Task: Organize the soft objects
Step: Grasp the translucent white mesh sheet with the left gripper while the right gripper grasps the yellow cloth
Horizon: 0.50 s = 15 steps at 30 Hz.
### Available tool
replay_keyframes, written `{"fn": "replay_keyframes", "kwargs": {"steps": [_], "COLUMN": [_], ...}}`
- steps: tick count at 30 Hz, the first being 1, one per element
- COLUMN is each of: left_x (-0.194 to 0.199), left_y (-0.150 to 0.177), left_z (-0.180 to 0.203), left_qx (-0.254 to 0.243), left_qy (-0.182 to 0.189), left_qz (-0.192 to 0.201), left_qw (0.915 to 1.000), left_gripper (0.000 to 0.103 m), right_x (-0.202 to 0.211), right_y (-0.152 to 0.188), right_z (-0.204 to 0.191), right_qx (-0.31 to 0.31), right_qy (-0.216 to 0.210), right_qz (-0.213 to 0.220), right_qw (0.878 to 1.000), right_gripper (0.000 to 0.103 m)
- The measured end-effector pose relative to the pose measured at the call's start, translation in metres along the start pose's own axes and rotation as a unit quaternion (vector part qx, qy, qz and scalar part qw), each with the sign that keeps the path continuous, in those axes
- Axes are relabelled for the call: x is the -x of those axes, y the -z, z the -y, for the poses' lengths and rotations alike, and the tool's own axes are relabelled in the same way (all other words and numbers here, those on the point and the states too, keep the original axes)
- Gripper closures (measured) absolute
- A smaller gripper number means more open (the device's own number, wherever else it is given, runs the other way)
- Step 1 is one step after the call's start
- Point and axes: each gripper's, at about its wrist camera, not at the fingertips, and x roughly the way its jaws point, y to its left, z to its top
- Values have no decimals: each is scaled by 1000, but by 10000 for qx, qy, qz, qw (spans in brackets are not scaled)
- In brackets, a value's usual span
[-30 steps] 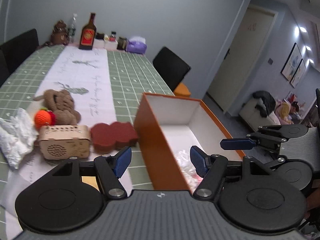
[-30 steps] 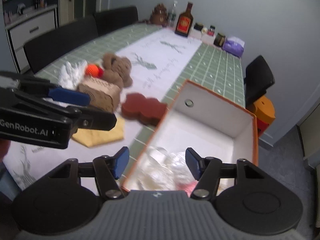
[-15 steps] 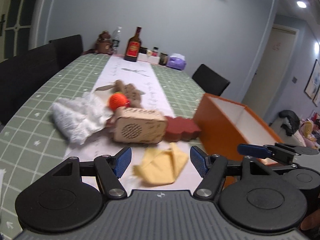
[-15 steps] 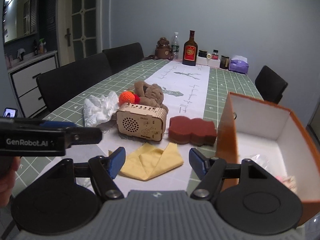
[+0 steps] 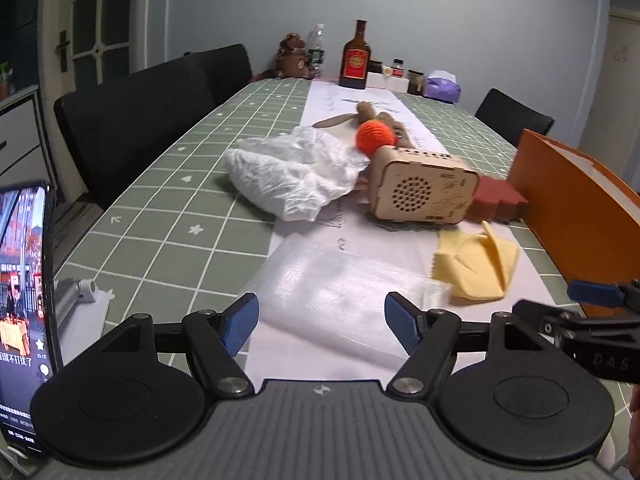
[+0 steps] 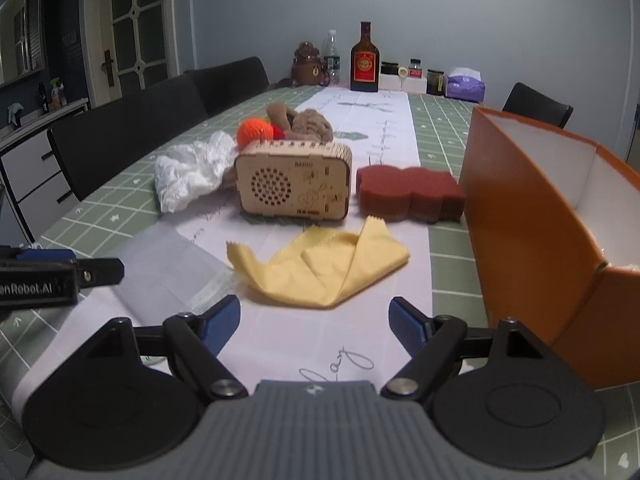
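Note:
My left gripper (image 5: 322, 328) is open and empty, low over a flat clear plastic bag (image 5: 332, 288) on the white runner. My right gripper (image 6: 314, 326) is open and empty, just in front of a yellow cloth (image 6: 320, 266), which also shows in the left wrist view (image 5: 476, 266). Behind lie a crumpled white bag (image 5: 296, 168) (image 6: 188, 170), an orange knitted ball (image 5: 376, 136) (image 6: 256, 131), a brown plush (image 6: 304, 122) and a dark red sponge (image 6: 410, 194) (image 5: 496, 200). The orange box (image 6: 532, 232) (image 5: 572, 208) stands on the right.
A wooden radio-shaped box (image 6: 294, 182) (image 5: 424, 188) stands mid-table. A phone on a stand (image 5: 24, 304) is at the left edge. Bottles, jars and a purple tissue pack (image 6: 464, 84) sit at the far end. Black chairs (image 5: 132, 120) line the left side.
Both grippers have drawn back from over the orange box and dropped low toward the near table edge. The left one swung left over the clear bag. Both stayed open.

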Motion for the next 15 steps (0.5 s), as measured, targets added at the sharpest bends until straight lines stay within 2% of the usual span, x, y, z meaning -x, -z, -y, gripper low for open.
{"fn": "replay_keyframes", "kwargs": {"steps": [2,4,6,12,15], "left_x": [-7,-17,-30,-63,-68], "left_y": [-2,-7,-13,-25,-25], "left_z": [-3,-2,-3,-17,-16], "left_qx": [-58,-335,-543,-289,-369], "left_qy": [40,98,-1,111,184], "left_qz": [-31,-95,-209,-604,-717], "left_qw": [10000,9993,9983,9977,9966], "left_gripper": [18,16,16,16,16], "right_x": [-7,-12,-17,-32,-43], "right_y": [1,-1,-3,-15,-20], "right_z": [0,0,1,1,-1], "right_qx": [6,-16,-31,-112,-38], "right_qy": [-43,-62,-50,-131,-146], "right_qz": [-96,-130,-135,-161,-184], "right_qw": [9999,9999,9999,9997,9997], "right_gripper": [23,22,22,22,22]}}
